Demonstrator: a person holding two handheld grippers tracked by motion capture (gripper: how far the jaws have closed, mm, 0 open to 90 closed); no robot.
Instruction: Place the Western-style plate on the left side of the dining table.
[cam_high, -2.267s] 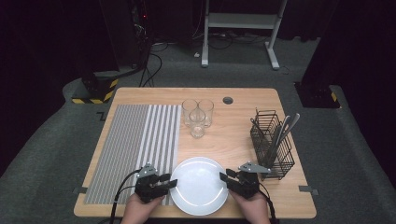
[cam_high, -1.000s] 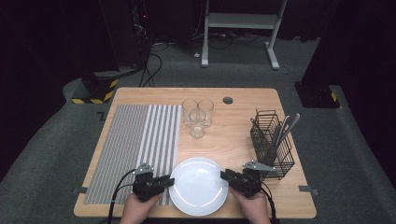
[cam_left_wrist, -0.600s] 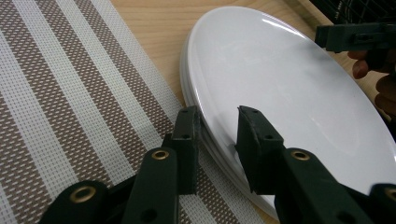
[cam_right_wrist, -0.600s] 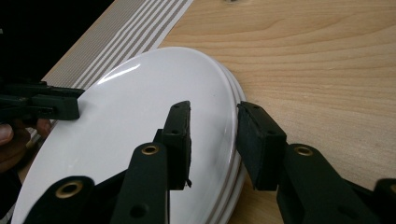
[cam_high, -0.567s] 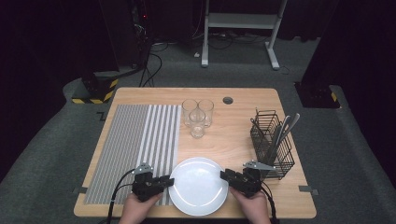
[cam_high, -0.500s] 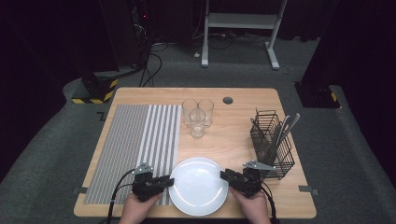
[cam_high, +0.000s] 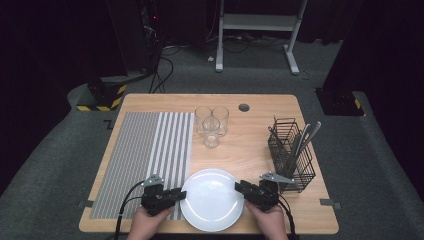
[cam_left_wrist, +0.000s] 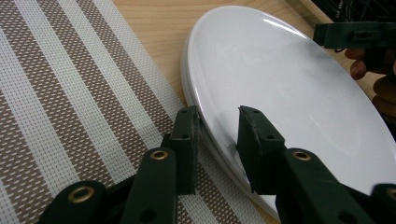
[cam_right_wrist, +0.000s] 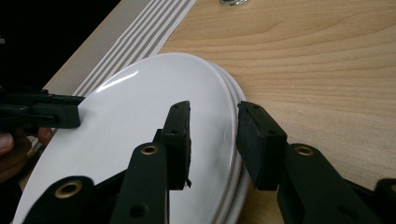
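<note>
At plates' (cam_high: 212, 199) opposite rims, both tongs

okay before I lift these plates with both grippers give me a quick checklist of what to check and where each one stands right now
1. Left gripper straddles the near rim of the white plates: ok.
2. Right gripper straddles the opposite rim: ok.
3. Jaws clamped firmly on the rims: cannot tell; a gap shows beside each rim.
4. Whole stack caught, not the top plate alone: cannot tell; several rims show in the right gripper view.
5. Stack partly overlaps the striped placemat, so it may sit unevenly: not ok.
6. Glasses and wire cutlery basket stand clear of the plates: ok.
</note>
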